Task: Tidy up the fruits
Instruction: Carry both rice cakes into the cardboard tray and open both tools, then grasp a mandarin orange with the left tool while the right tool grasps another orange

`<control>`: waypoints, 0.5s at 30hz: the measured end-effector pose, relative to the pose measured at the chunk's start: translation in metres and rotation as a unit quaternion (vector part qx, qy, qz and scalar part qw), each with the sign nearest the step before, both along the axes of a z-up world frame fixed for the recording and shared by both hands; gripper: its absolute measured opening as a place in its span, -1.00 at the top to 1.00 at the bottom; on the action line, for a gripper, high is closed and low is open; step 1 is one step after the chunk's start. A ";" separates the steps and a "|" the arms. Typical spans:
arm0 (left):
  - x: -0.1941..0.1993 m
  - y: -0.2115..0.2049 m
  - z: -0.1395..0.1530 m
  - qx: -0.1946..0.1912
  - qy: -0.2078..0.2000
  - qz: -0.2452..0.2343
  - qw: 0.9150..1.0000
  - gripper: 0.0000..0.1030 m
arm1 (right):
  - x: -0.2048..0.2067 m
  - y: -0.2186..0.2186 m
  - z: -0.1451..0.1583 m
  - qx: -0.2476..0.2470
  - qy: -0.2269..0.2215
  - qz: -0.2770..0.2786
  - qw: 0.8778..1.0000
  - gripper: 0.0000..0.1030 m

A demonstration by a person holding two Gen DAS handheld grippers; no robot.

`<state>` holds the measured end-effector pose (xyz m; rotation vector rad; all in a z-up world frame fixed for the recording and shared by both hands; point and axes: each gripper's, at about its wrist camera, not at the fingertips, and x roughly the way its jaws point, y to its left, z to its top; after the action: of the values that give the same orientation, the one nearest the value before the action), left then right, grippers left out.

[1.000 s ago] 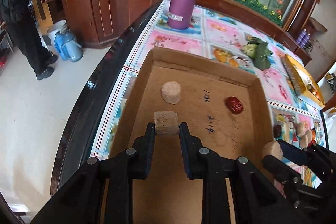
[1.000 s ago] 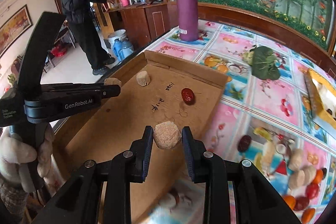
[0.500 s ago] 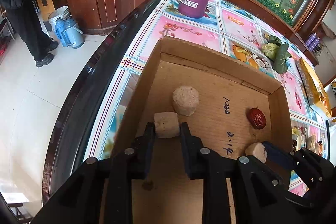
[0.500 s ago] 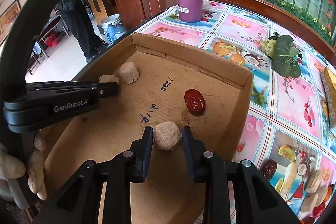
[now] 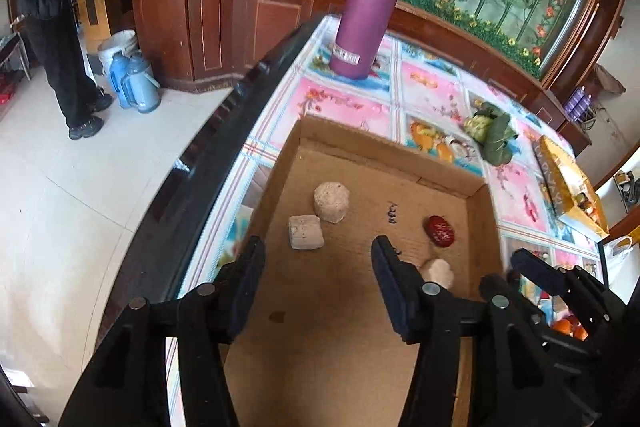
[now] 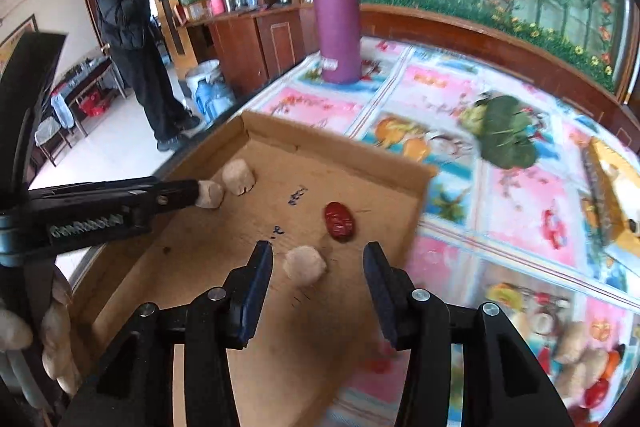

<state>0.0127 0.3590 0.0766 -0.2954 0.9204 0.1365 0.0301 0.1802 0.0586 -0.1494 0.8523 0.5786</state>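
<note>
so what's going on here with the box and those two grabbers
A person is sorting small food pieces into a shallow cardboard box with two hand-held grippers. Both are open over the box and hold nothing. The left gripper is just behind a squarish beige piece that lies beside a rounder one. The right gripper has a beige lump lying between its fingers, next to a red date. More fruit waits on the tablecloth.

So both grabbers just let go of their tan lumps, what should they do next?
Probably lift the right gripper back toward the loose fruit pile on the tablecloth. Both grippers are open, with three tan pieces and the red date lying in the cardboard tray, while more fruit waits outside it.
</note>
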 end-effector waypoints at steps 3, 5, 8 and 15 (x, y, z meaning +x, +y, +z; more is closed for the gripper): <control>-0.022 -0.010 0.020 0.001 -0.028 0.000 1.000 -0.22 | -0.012 -0.033 0.014 0.016 -0.005 -0.013 1.000 -0.13; -0.035 -0.021 0.029 -0.001 -0.041 -0.008 0.999 -0.30 | -0.021 -0.061 0.019 0.021 -0.008 -0.028 0.999 -0.16; -0.051 -0.048 0.036 -0.007 -0.049 -0.036 0.998 -0.31 | -0.035 -0.107 0.024 0.022 -0.011 -0.055 0.998 -0.19; -0.064 -0.128 0.030 -0.007 -0.042 -0.116 0.992 -0.31 | -0.062 -0.243 0.023 0.021 -0.009 -0.168 0.986 -0.24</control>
<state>-0.0508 0.2309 0.1062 -0.2033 0.8662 -0.0955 -0.0315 -0.0627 0.0816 0.0290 0.8251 0.2792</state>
